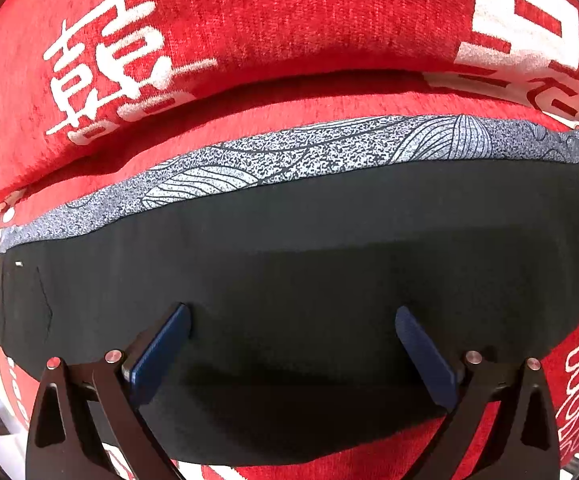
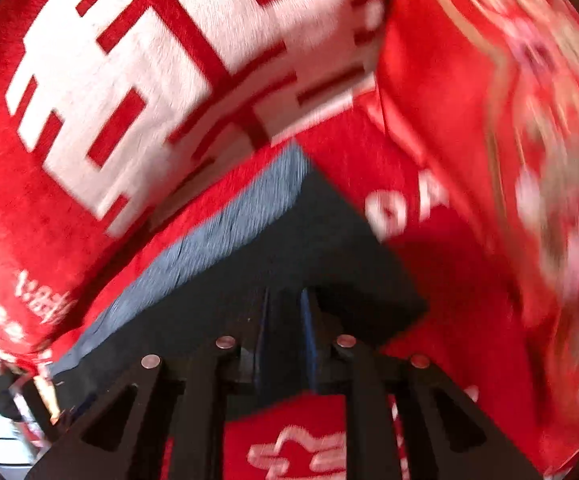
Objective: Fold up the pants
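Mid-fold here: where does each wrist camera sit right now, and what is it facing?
Left wrist: sits behind the left gripper, looking down at the black pants and their grey patterned band on the red cover; both fingers show, spread apart.
Right wrist: sits behind the right gripper, facing a corner of the pants; picture blurred, fingers close together on the cloth.
Shared: the pants, grey band and red cover.

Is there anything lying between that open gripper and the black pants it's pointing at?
Nothing visible. The left hand-held gripper is open right over the pants, with only black cloth between its fingers. The pants lie on a red blanket, patterned band on the far side. The right hand-held gripper looks shut on the pants.
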`<action>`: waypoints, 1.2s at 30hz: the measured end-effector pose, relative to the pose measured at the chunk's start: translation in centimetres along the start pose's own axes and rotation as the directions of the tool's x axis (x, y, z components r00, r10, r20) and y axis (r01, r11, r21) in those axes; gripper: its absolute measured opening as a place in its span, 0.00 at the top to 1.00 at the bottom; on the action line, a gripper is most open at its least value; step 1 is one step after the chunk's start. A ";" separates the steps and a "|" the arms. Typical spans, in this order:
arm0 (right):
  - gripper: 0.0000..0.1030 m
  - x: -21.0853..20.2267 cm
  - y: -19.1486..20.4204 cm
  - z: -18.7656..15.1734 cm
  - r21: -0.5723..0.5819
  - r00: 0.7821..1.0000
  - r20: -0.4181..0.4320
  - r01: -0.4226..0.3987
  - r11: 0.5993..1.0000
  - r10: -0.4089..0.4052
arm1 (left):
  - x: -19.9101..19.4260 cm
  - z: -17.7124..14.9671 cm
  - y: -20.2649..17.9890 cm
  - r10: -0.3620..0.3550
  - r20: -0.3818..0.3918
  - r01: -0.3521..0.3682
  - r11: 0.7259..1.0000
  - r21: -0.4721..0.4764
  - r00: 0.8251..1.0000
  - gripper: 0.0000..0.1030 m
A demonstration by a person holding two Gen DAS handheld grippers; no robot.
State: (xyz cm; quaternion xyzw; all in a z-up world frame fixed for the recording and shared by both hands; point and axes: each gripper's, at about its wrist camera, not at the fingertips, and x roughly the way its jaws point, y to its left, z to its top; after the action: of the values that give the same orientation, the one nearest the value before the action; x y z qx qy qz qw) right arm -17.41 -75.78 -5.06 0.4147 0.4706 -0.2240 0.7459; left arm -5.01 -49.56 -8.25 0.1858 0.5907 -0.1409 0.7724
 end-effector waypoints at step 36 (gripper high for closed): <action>0.76 3.0 -5.9 -0.6 0.281 0.920 0.115 -0.392 0.876 0.374 | -0.2 1.2 -0.2 -0.014 -0.034 0.013 1.000 -0.027 0.999 0.17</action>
State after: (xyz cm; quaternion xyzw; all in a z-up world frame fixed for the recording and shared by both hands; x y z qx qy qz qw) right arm -20.63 -78.43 -10.24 0.6008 0.3183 -0.1522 0.7174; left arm -4.10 -50.31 -7.82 0.1739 0.6068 -0.1348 0.7638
